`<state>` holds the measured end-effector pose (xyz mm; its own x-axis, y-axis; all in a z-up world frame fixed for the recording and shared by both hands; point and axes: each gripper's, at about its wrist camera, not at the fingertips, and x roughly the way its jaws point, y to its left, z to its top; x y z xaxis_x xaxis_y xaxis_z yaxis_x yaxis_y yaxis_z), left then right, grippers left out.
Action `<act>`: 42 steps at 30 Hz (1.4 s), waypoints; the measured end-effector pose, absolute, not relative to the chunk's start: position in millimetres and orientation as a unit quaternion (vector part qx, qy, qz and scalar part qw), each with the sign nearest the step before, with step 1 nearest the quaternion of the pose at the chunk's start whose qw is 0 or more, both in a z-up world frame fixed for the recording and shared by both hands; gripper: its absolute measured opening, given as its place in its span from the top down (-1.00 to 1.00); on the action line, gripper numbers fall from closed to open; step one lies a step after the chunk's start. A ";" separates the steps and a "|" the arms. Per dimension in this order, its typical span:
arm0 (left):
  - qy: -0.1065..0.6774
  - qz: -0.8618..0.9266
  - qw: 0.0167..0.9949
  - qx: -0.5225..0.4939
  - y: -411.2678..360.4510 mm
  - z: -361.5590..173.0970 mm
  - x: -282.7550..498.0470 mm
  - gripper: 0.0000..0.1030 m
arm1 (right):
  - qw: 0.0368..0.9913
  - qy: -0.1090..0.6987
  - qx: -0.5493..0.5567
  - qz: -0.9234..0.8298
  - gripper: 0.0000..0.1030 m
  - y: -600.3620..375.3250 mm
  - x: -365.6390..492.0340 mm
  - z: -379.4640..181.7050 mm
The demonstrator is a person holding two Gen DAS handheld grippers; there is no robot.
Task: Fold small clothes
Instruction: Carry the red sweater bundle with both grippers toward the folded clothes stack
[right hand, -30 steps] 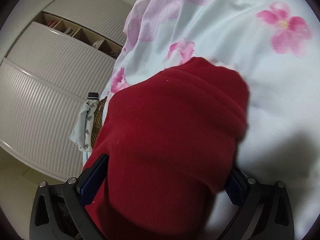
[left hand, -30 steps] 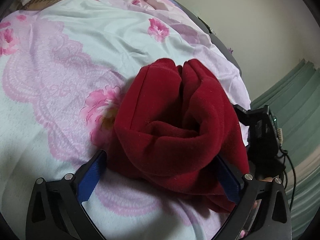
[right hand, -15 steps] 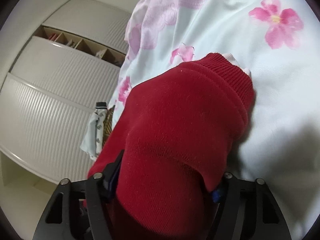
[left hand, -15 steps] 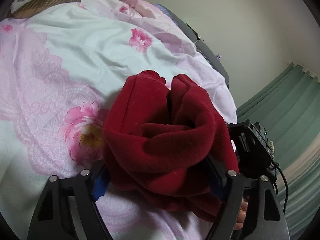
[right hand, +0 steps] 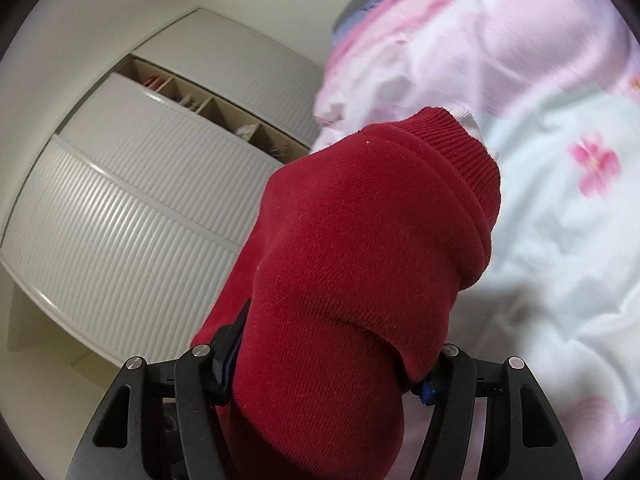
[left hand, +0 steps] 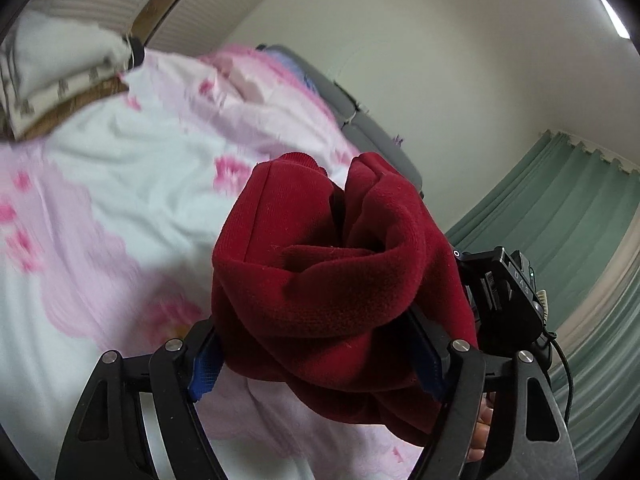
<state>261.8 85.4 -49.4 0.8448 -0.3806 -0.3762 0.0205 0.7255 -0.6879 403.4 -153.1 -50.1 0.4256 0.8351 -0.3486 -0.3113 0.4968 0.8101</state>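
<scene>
A folded dark red knitted garment (left hand: 320, 272) hangs clear above the flowered bedcover (left hand: 132, 184). My left gripper (left hand: 316, 360) is shut on one end of it, and its blue pads (left hand: 206, 368) press into the bunched fleece folds. My right gripper (right hand: 328, 372) is shut on the other end of the red garment (right hand: 360, 240), whose ribbed cuff points away from me. The cloth hides most of both pairs of pads. The right device's black housing (left hand: 504, 292) shows just to the right of the garment, with a person's fingers (left hand: 480, 428) below it.
The pink and pale green bedcover (right hand: 560, 260) spreads out below. A white slatted wardrobe (right hand: 132, 208) with open shelves stands on one side. Green curtains (left hand: 560, 216) and a grey headboard (left hand: 372, 136) lie beyond. A pile of pale patterned cloth (left hand: 60, 68) sits at the bed's far corner.
Both grippers closed from wide open onto the red garment, then lifted it off the bedcover. The views tipped upward, showing more wall, wardrobe and curtain.
</scene>
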 end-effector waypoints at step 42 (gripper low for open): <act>0.244 0.086 0.901 -0.347 489.6 -75.9 355.1 -0.59 | 0.733 0.497 0.207 0.415 -0.43 331.5 561.5 -77.7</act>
